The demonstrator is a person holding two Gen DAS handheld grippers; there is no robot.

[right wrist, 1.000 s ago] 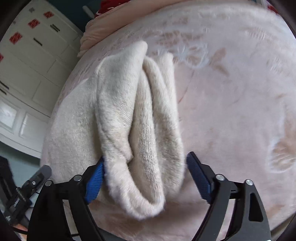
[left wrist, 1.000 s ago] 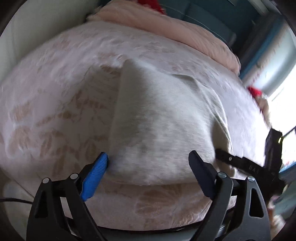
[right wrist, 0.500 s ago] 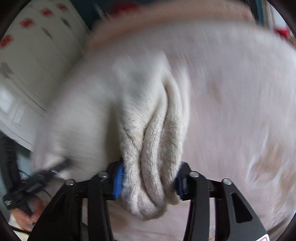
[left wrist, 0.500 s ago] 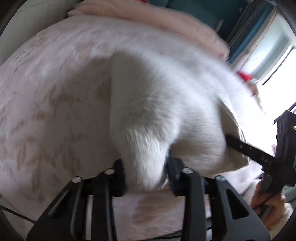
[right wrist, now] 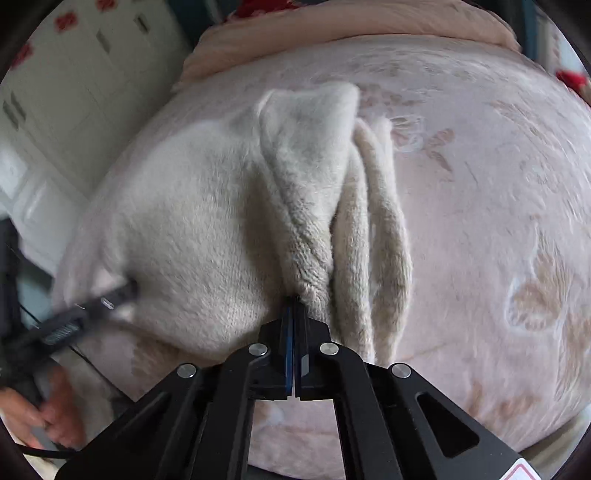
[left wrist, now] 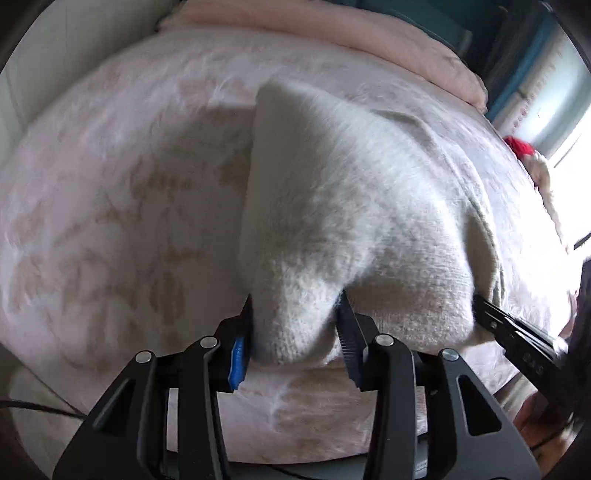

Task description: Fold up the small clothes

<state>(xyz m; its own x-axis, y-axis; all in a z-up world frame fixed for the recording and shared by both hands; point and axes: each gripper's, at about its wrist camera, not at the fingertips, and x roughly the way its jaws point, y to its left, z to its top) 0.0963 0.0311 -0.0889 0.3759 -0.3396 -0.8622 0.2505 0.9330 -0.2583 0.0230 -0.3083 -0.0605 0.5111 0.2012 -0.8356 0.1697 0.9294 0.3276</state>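
A small cream fuzzy knit garment (left wrist: pixel 332 206) lies on a pink patterned blanket (left wrist: pixel 110 184). My left gripper (left wrist: pixel 295 332) is shut on its near left corner, which bulges between the blue pads. My right gripper (right wrist: pixel 294 314) is shut tight on a twisted fold of the same garment (right wrist: pixel 229 221) at its near right corner. Two loose cream folds (right wrist: pixel 373 236) hang just right of the right gripper. Each gripper shows at the edge of the other's view: the right one in the left wrist view (left wrist: pixel 517 339), the left one in the right wrist view (right wrist: pixel 85 310).
A pink duvet (left wrist: pixel 332 33) is bunched along the far edge of the bed. White cabinets (right wrist: pixel 66 92) stand left of the bed. A red item (left wrist: pixel 519 146) lies at the right by a bright window. A hand (right wrist: pixel 37 413) holds the left gripper.
Both grippers went from open around the garment's near edge to shut on it. The near edge is now bunched and lifted a little off the blanket.
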